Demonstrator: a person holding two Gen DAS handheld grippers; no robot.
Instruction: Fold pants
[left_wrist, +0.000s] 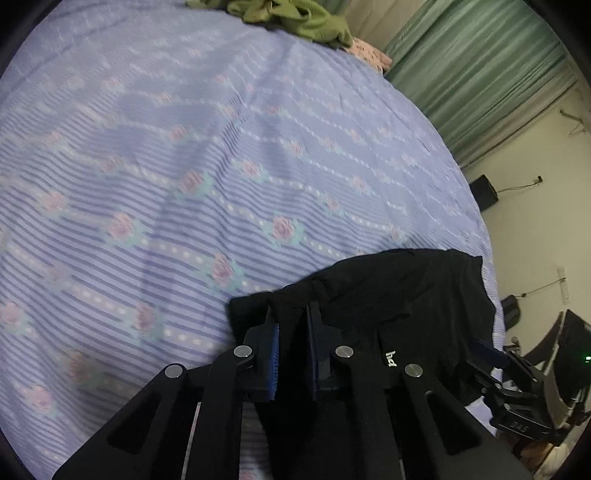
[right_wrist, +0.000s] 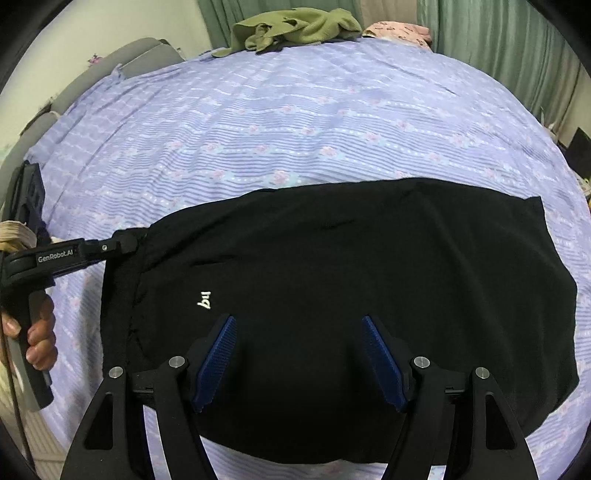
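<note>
Black pants (right_wrist: 351, 280) with a small white logo (right_wrist: 204, 300) lie folded into a wide block on the purple floral bedsheet (right_wrist: 295, 122). My left gripper (left_wrist: 293, 325) is shut on the pants' left edge (left_wrist: 388, 295); it also shows in the right wrist view (right_wrist: 131, 242), pinching that edge. My right gripper (right_wrist: 299, 354) is open, its blue pads (right_wrist: 218, 358) spread just above the near middle of the pants, holding nothing. It shows at the right edge of the left wrist view (left_wrist: 491, 360).
A crumpled green garment (right_wrist: 295, 27) and a pink cloth (right_wrist: 399, 29) lie at the bed's far edge. Green curtains (left_wrist: 480, 62) hang behind. A grey sofa (right_wrist: 110, 70) stands far left. Dark speaker (left_wrist: 484, 192) and chair (left_wrist: 565, 354) stand off the bed's right side.
</note>
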